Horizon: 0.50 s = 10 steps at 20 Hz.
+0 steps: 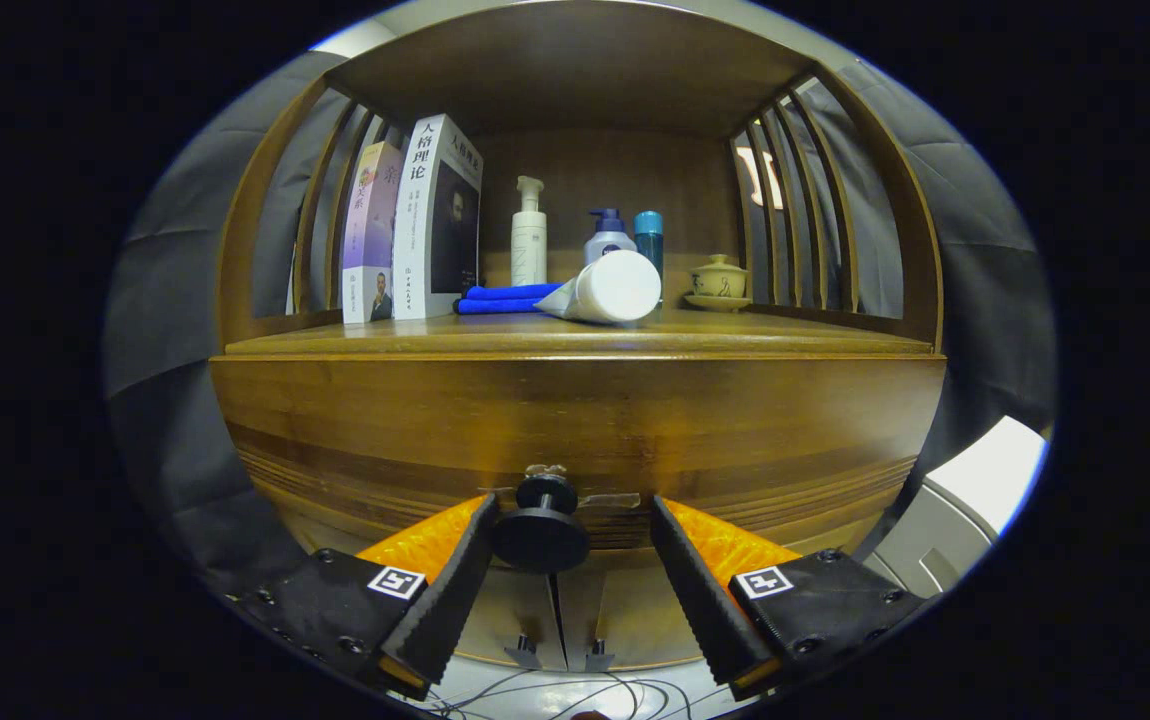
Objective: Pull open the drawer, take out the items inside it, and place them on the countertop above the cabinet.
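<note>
The gripper (pixel 570 545) stands with its two black fingers (pixel 450 590) spread wide, and the drawer's round black knob (pixel 541 528) sits between them, close against the inner face of the left finger; whether they actually touch I cannot tell, and a clear gap separates the knob from the right finger. Each finger carries a small square black-and-white marker. Behind the knob the wooden drawer front (pixel 575 420) is closed, flush with the cabinet.

Above the knob lies the countertop (pixel 785 335), a wooden shelf with slatted sides. On it, straight above the knob, a white tube (pixel 607 290) lies on its side, cap toward us, beside a folded blue cloth (pixel 505 298). Behind those stand a white pump bottle (pixel 528 235), a smaller blue-capped pump bottle (pixel 607 238) and a teal-capped bottle (pixel 649 236). To the left of them two books (pixel 415 225) stand upright, with Chinese titles on their spines. To the right sits a small lidded ceramic cup (pixel 719 280) on a saucer.

Below the knob, thin cables (pixel 555 692) trail across a pale floor.
</note>
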### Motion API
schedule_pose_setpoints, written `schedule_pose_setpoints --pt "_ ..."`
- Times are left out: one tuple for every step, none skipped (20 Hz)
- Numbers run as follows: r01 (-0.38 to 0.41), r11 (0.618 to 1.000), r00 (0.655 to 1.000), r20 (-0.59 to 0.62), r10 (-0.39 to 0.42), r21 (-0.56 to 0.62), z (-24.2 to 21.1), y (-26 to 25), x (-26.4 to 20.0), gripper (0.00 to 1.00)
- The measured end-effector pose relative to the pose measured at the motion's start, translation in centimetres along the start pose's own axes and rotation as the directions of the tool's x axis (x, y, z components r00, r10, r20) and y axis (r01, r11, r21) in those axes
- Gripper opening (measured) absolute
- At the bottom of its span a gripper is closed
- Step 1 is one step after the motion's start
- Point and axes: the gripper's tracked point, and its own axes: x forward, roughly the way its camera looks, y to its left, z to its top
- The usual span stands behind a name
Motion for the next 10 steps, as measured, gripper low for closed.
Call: schedule_pose_setpoints --pt "0.006 1.000 1.000 0.017 -0.006 -0.003 0.3 0.0 0.0 0.97" --pt "0.011 1.000 1.000 0.021 -0.011 -0.017 0.3 0.1 -0.1 0.97" --pt "0.016 0.999 0.999 0.036 -0.015 -0.033 0.5 -0.1 0.0 0.97" --pt "0.023 0.998 0.999 0.031 -0.022 -0.050 0.5 -0.4 -0.1 0.97" --pt "0.009 0.999 1.000 0.027 -0.008 -0.044 0.5 -0.4 -0.6 0.98" --pt "-0.010 1.000 0.999 0.035 0.011 -0.026 1.1 -0.2 -1.3 0.99" --pt "-0.019 1.000 0.998 0.052 0.019 -0.017 1.8 -0.3 -2.0 1.00" --pt "-0.024 1.000 0.997 0.067 0.025 -0.015 2.5 -0.6 -2.9 0.99" --pt "-0.035 0.999 0.996 0.081 0.036 -0.012 3.1 -0.6 -4.1 0.99" --pt "-0.044 0.999 0.995 0.093 0.045 -0.009 3.6 -0.9 -5.4 0.99"
